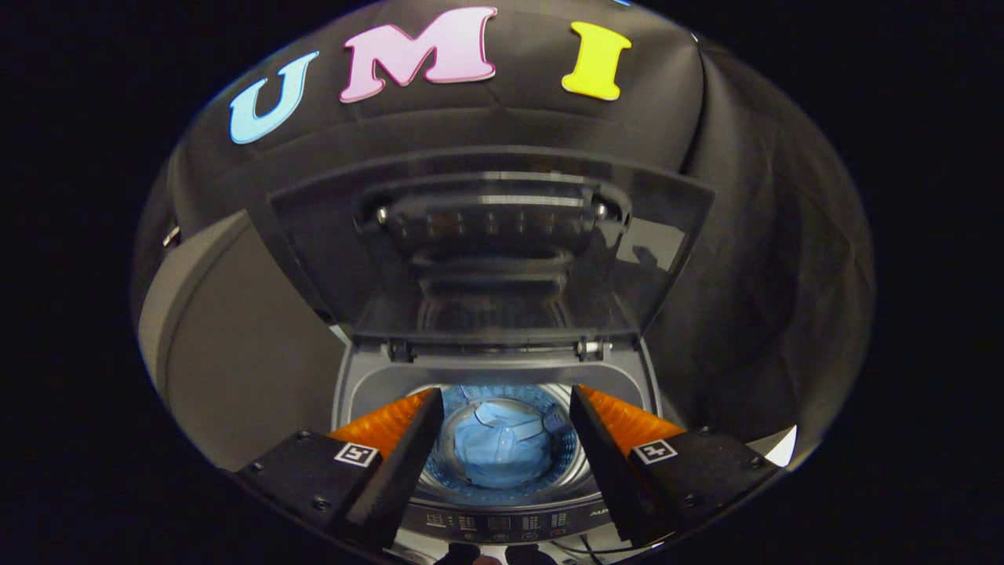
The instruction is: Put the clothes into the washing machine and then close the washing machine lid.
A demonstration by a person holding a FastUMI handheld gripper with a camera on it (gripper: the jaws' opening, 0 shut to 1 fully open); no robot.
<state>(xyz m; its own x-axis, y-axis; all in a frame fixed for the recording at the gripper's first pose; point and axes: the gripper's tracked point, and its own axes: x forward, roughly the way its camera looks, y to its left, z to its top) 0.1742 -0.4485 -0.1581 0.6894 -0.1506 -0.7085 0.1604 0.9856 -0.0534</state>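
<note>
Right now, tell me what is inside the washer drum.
A light blue shirt lies in the drum, seen between the open claw's fingers. Anything beneath the shirt is covered. The lid stands raised behind the opening.

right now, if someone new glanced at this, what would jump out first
The washing machine's dark see-through lid stands raised, beyond the fingers. Below it a light blue shirt lies down in the drum, seen between the fingers. The gripper is open over the machine, its fingers spread apart and holding nothing, with the control panel just under them.
</note>
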